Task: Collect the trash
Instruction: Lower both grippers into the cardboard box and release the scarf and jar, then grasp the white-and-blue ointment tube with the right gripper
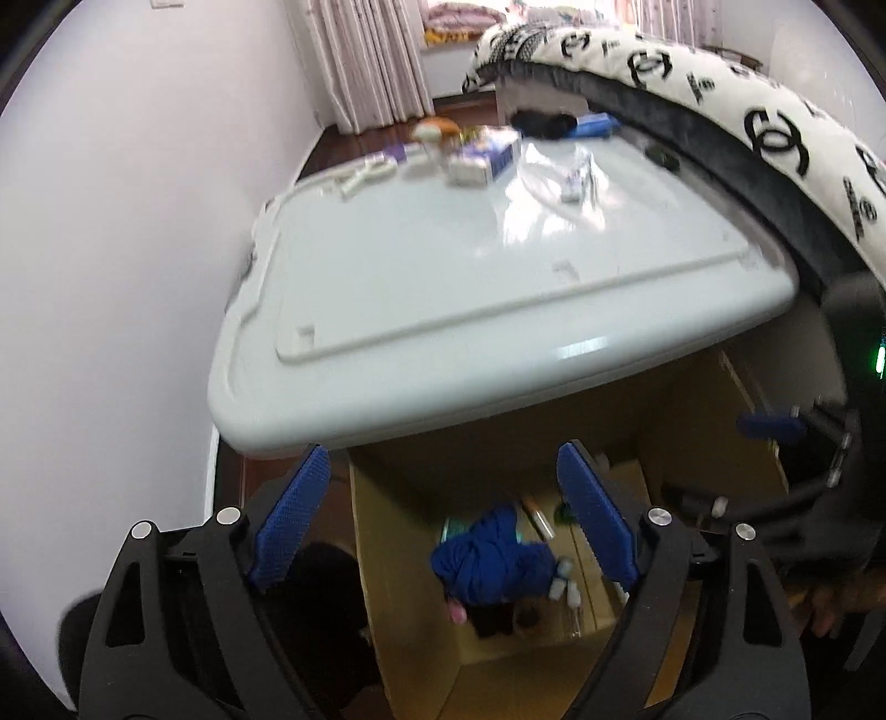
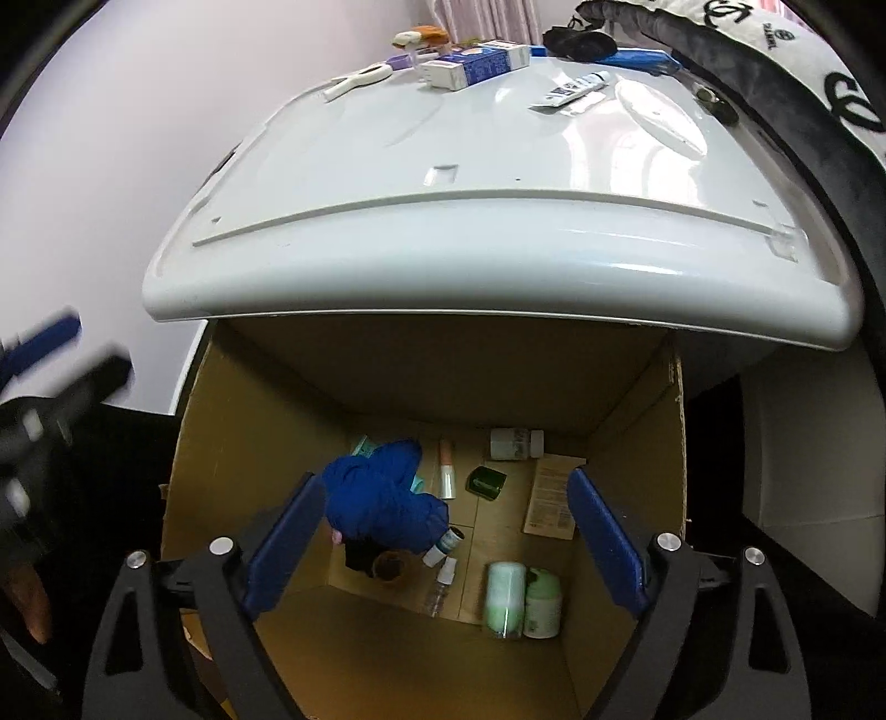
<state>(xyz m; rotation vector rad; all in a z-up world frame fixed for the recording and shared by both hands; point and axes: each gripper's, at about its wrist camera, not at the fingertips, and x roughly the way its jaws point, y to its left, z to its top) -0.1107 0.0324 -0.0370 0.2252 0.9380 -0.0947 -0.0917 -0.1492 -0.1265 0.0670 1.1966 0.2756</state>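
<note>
A cardboard box stands on the floor below a white table; it also shows in the left wrist view. Inside lie a crumpled blue cloth, a white jar, a dark green jar, two pale green bottles, a small tube and a paper leaflet. My right gripper is open and empty above the box. My left gripper is open and empty above the box's left part; the blue cloth shows between its fingers.
On the table's far end lie a blue and white carton, a white tube, a white plastic tool and a black object. A patterned blanket hangs along the right. A wall stands left.
</note>
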